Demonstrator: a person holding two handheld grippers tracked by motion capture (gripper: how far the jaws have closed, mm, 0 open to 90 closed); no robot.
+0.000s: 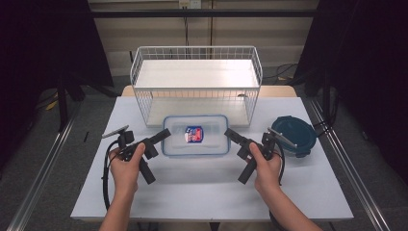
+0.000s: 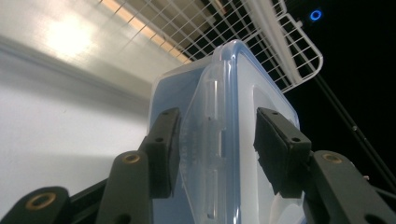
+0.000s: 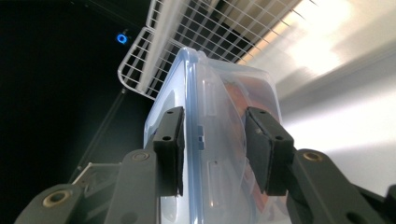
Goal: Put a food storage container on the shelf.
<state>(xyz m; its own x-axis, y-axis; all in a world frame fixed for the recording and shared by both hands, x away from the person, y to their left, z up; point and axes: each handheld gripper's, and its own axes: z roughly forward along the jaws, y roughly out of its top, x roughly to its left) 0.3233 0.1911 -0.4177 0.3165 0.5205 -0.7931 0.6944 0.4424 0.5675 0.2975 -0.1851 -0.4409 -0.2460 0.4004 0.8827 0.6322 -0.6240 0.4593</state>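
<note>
Holding one short end each, the left tongs (image 1: 162, 136) and the right tongs (image 1: 230, 135) grip a clear plastic box with a blue-rimmed lid (image 1: 196, 135). In the two gripper views, the black pads (image 2: 164, 154) press on the box's end from both sides, so both tongs are closed on it. The box is in the middle of the white worktop (image 1: 202, 187), just in front of a white wire basket (image 1: 196, 83). A small red and blue packet (image 1: 193, 134) lies inside the box. A round dark teal bowl with a lid (image 1: 294, 135) sits on the worktop near the right hand (image 1: 266, 171).
</note>
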